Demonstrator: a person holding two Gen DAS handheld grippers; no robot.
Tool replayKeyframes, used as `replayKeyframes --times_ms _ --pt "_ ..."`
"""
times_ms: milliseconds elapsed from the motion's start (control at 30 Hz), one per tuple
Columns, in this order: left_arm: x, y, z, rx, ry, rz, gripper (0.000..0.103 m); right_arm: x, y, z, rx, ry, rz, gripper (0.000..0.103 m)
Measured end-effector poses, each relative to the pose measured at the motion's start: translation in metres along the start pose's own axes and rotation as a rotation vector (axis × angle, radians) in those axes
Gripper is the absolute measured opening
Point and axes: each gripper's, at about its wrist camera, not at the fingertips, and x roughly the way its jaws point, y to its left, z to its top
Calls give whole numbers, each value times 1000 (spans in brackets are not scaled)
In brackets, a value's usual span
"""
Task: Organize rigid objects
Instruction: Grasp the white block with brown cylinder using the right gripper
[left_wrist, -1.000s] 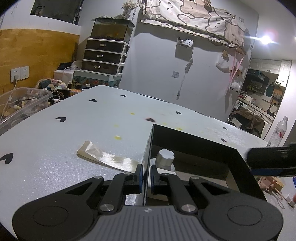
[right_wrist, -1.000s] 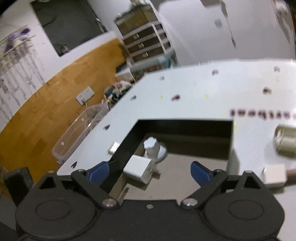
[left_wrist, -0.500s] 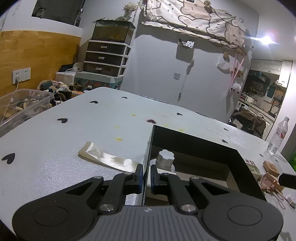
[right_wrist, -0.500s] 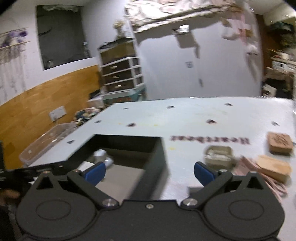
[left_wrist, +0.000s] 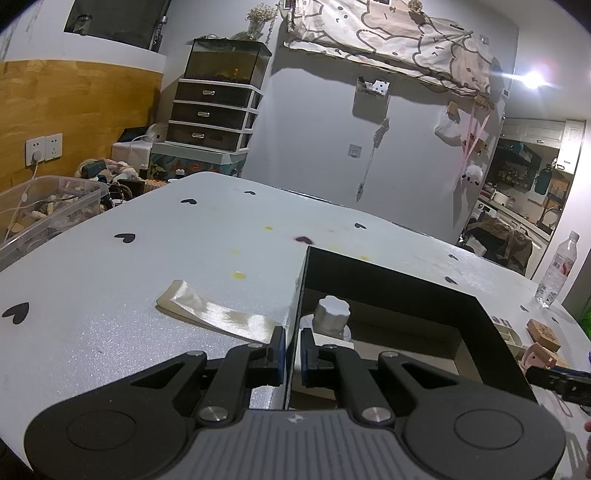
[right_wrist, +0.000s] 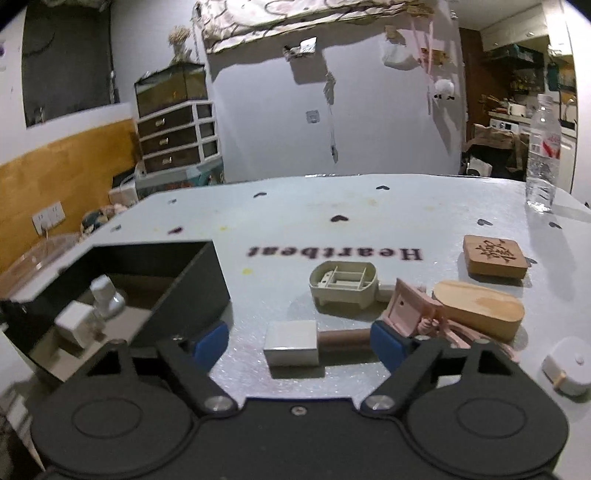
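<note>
In the left wrist view, the left tool (left_wrist: 290, 349) is clamping the near-left wall of the black box (left_wrist: 388, 273), 1 finger outside and 1 inside. The box is sitting on the white table (left_wrist: 147, 266) with black hearts printed on it. Inside the box, a white knob (left_wrist: 334, 312) is standing on a white block just beyond the inner finger. A flat cream strip (left_wrist: 218, 317) is lying on the table, just left of the box. A tip of the right tool (left_wrist: 557, 380) is showing at the right edge.

In the right wrist view, the right tool (right_wrist: 301, 338) is standing released, its jaws having just been closing. Between its 2 blue pads, untouched, a small white block with a brown handle (right_wrist: 291, 343) is lying on the table. Beyond it are lying a cream plastic housing (right_wrist: 343, 284), a pink piece (right_wrist: 410, 308), an oval wooden block (right_wrist: 480, 308) and a carved wooden square (right_wrist: 493, 256). A water bottle (right_wrist: 543, 155) is standing at the far right. The black box is sitting at left.
</note>
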Motion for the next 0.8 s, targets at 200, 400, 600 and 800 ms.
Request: replayKeyframes --times_ms 200,400,600,800 --pt "1 1 0 -1 2 1 7 19 -13 1 -31 36 -5 94" --pt "9 -1 -3 -3 17 5 7 33 -22 6 -48 81 59 97" --pt "12 0 -2 1 22 3 7 45 -19 7 -85 111 64 97" --pt "13 -1 -1 7 21 0 7 52 -20 7 -89 138 94 88"
